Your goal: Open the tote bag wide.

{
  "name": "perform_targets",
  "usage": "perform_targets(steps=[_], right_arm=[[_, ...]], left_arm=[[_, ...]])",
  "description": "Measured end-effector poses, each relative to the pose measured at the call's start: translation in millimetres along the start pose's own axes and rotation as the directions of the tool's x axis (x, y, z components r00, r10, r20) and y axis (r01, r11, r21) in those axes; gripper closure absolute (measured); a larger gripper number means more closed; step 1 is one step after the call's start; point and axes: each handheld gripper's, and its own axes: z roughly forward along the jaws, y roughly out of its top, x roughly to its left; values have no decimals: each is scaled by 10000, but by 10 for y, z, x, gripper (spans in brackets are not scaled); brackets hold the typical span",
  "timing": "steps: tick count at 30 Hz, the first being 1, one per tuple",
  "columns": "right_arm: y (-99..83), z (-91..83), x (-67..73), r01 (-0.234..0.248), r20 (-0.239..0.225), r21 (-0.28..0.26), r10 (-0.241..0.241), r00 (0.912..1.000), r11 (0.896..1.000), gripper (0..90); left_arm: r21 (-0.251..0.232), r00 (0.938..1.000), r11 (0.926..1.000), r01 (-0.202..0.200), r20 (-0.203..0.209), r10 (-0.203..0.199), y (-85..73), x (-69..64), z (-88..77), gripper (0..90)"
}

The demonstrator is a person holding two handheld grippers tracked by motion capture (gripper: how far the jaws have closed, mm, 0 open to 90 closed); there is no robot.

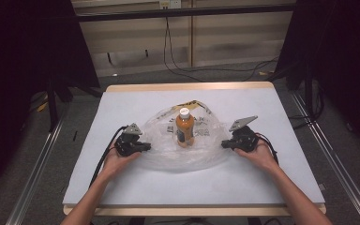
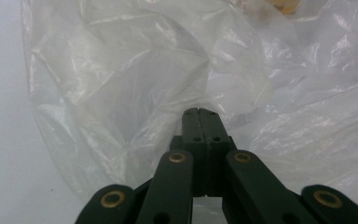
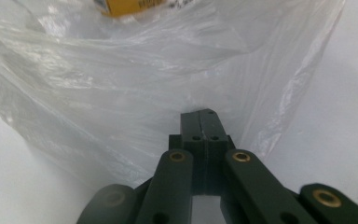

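Observation:
An orange drink bottle (image 1: 184, 127) with a white cap stands upright in the middle of a clear plastic bag (image 1: 201, 150) spread over the table. My left gripper (image 1: 146, 147) is at the bag's left edge, jaws shut, with the film (image 2: 135, 88) bunched at its tip (image 2: 198, 111). At the bag's right edge my right gripper (image 1: 224, 144) is shut too, the plastic (image 3: 121, 93) gathered at its tip (image 3: 200, 112). The bottle's yellow label (image 3: 126, 5) shows through the bag in the right gripper view.
The table (image 1: 122, 187) has a pale grey top with a wooden edge. Black frame posts and curtains stand at both sides, and cables lie on the floor beyond the far edge.

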Motion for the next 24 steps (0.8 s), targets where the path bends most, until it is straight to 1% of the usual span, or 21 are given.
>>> perform_targets(steps=[1,2,3,6,7,8,9,10,11,13,14,15,16,17,18,19,20,21,22,23,24], right_arm=[[8,-14,-1,-78,35,-142,79,10000,9999,900],[8,-14,-1,-78,35,-142,79,10000,9999,900],[26,-64,-11,-348,-109,-701,341,9994,9969,900],[44,-130,4,-415,-112,-1090,405,9991,9932,900],[44,-130,4,-415,-112,-1090,405,9991,9932,900],[48,-192,20,-457,-90,-1389,449,9990,9893,900],[51,-218,29,-453,-8,-1495,457,9990,9877,900],[54,-240,36,-463,-4,-1536,468,9989,9871,900],[57,-271,46,-448,127,-1680,476,9988,9848,900],[63,-340,65,-571,63,-2076,597,9982,9766,900],[68,-375,87,-592,148,-2266,643,9978,9722,900],[69,-411,107,-598,209,-2508,672,9975,9662,898],[67,-448,128,-690,166,-2794,767,9969,9577,830],[65,-480,152,-748,326,-3013,887,9955,9506,784],[65,-480,152,-748,326,-3013,887,9955,9506,784],[50,-540,204,-799,218,-3348,925,9955,9389,721],[44,-555,224,-832,133,-3441,935,9955,9352,665],[44,-555,224,-832,133,-3441,935,9955,9352,665],[29,-597,289,-780,205,-3574,913,9956,9307,535],[24,-612,311,-816,207,-3643,956,9952,9277,484],[12,-637,342,-773,176,-3776,906,9957,9227,431]], left_arm=[[-7,10000,10000,-23,21,23,-1,-3,-9,900],[-7,10000,10000,-23,21,23,-1,-3,-9,900],[-145,10000,9999,-76,41,76,1,-15,-29,900],[-764,9998,9971,-56,173,69,16,-59,-113,900],[-764,9998,9971,-56,173,69,16,-59,-113,900],[-977,9998,9952,14,199,5,21,-76,-143,900],[-1347,9997,9909,72,234,-41,22,-91,-189,900],[-1536,9998,9881,24,206,8,22,-97,-222,900],[-1694,9997,9855,76,257,-33,20,-109,-258,900],[-2228,9995,9747,161,284,-101,16,-142,-336,900],[-2409,9996,9704,179,269,-118,16,-161,-379,899],[-2531,9998,9674,119,175,-77,17,-180,-419,848],[-2637,9999,9646,60,154,-20,14,-204,-453,839],[-2844,9997,9587,59,241,10,-1,-229,-487,831],[-2844,9997,9587,59,241,10,-1,-229,-487,802],[-3047,9997,9525,29,222,40,-26,-259,-524,744],[-3192,9999,9477,39,143,7,-41,-283,-536,692],[-3192,9999,9477,39,143,7,-41,-283,-536,649],[-3461,9999,9381,82,148,-33,-66,-316,-568,623],[-3561,10000,9345,31,99,5,-67,-339,-580,584],[-3561,10000,9345,31,99,5,-67,-339,-580,513]])
